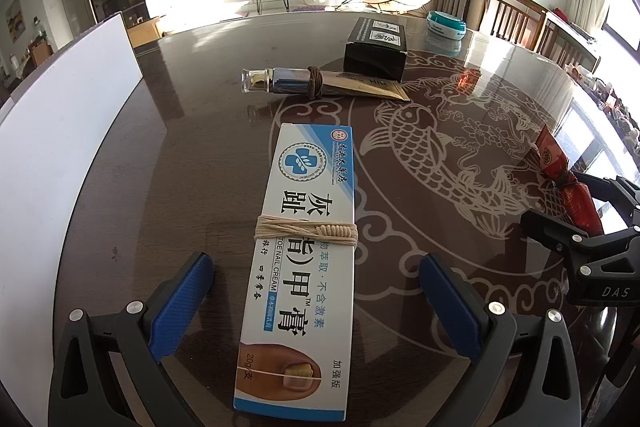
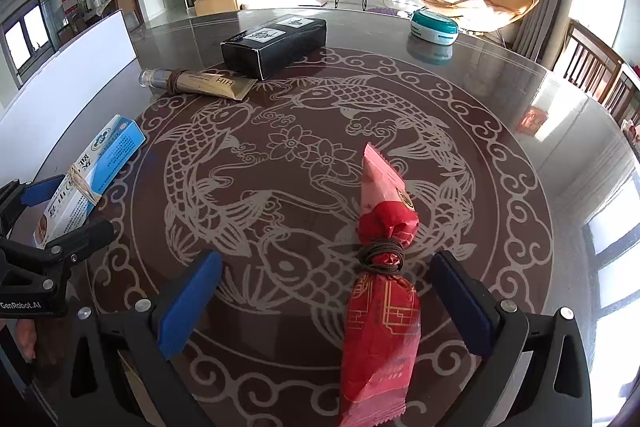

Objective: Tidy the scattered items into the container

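Two claws stand wide over the round worktop, the left claw [image 1: 316, 303] straddling a string-tied nail cream box [image 1: 298, 267] and the right claw [image 2: 328, 303] a red wrapped packet [image 2: 380, 291], neither pinched yet, apparently lined up for pickup. A gold tube [image 2: 200, 83] and black box [image 2: 276, 41] lie toward the far edge, a white container wall [image 1: 60, 155] lines the left edge, and the worktop's middle lies open.

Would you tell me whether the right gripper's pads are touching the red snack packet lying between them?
Apart. The right wrist view shows the right gripper wide open, bare table visible between each blue pad and the red snack packet.
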Demonstrator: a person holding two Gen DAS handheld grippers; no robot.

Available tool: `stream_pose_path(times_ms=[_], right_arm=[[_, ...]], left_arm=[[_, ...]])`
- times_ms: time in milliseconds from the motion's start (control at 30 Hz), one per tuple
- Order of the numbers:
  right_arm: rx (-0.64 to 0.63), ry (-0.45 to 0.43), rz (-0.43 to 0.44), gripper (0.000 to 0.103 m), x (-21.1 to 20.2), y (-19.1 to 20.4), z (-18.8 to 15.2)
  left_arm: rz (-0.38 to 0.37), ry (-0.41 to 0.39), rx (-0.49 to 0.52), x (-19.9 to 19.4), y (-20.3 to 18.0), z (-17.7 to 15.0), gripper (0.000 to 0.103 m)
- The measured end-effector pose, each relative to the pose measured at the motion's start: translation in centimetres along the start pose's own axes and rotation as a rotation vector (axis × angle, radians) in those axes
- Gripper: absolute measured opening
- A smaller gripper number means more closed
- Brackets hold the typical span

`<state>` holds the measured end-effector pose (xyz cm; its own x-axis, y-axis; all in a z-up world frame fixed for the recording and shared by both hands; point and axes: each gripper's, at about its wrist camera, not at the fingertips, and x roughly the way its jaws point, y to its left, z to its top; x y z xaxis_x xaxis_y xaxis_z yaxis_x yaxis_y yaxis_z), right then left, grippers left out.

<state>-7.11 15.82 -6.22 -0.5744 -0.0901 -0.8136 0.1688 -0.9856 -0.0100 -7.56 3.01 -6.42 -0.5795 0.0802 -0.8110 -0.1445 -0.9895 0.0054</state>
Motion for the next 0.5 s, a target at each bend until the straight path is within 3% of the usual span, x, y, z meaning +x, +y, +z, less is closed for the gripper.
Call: stream_pose_path(times_ms=[500], right_arm=[[0.001, 0.000, 0.000, 0.103, -0.01, 0.00, -0.04]], left_arm=[[0.000, 0.000, 0.000, 0.02, -0.02, 0.01, 0.103]])
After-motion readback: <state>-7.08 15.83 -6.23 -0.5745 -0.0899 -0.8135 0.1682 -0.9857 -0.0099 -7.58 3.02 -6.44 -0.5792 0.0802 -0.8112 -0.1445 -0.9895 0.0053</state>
